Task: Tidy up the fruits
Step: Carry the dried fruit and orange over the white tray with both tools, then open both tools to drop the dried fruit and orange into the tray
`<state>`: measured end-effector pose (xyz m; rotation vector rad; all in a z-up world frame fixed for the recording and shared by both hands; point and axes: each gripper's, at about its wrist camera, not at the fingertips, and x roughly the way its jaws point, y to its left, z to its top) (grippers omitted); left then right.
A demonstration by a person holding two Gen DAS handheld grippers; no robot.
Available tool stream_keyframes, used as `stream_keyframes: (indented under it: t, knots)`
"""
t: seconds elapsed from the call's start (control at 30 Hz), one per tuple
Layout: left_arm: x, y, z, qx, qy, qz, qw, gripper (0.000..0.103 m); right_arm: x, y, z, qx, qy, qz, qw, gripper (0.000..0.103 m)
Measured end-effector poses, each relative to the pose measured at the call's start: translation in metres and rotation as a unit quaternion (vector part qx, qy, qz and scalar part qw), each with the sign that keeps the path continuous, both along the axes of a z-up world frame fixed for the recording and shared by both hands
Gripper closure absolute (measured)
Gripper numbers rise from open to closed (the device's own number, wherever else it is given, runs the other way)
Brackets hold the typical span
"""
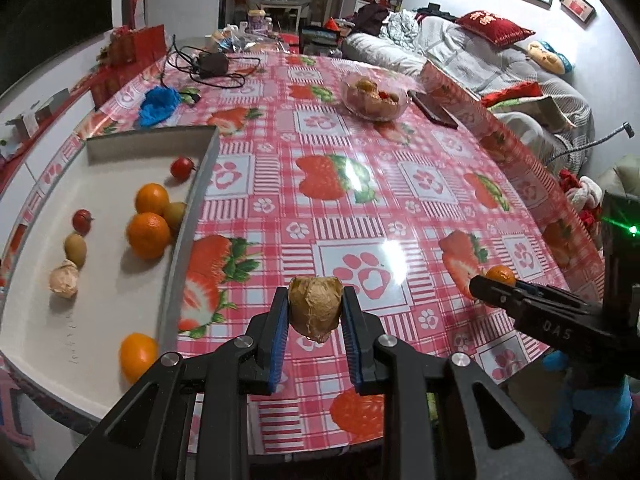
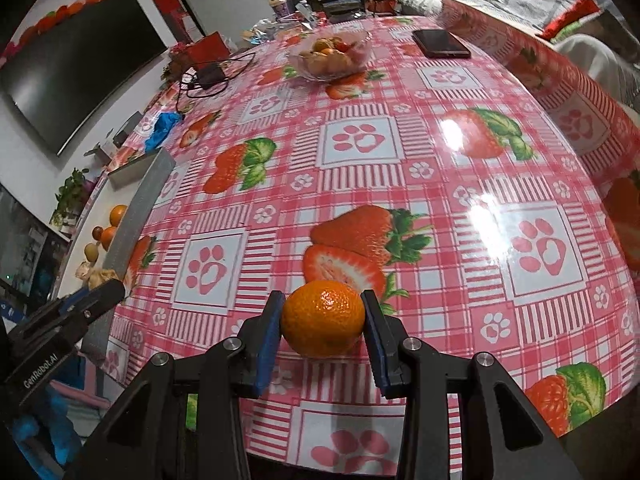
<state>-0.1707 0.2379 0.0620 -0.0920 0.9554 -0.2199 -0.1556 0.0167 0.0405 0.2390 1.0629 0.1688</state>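
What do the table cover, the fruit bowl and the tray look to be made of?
Table cover: looks like glossy plastic or oilcloth; it throws sharp lamp glare over the printed strawberries. Fruit bowl: clear glass or plastic, since the fruit shows through the wall; which one I cannot tell. Tray: matte white inside with grey walls, possibly painted metal or plastic.

Pink checked tablecloth (image 2: 400, 168); orange tangerine (image 2: 323, 317); white tray (image 1: 80, 320).
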Motion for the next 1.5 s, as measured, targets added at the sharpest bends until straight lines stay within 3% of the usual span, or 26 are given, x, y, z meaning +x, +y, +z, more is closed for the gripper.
stream_keyframes:
  t: [0.47, 0.97, 1.23, 1.5]
  knots:
    - [-0.001, 0.057, 0.03, -0.003, -0.035, 0.046, 0.9983, 0.075, 0.014, 0.051, 0.034, -0.032, -0.026, 0.062, 0.997, 0.063]
    - [0.02, 0.16, 0.044, 0.036, -0.043, 0.129, 0.9901, 0.075, 0.062, 0.166, 0.058, -0.03, -0.034, 0.186, 0.981, 0.063]
    - [0.049, 0.171, 0.022, 0.038, -0.016, 0.136, 0.9899, 0.075, 0.096, 0.226, 0.06, -0.032, -0.031, 0.243, 0.969, 0.063]
    - [0.072, 0.171, -0.004, 0.042, 0.016, 0.136, 0.9897, 0.075, 0.127, 0.254, 0.036, -0.035, -0.003, 0.263, 0.964, 0.063]
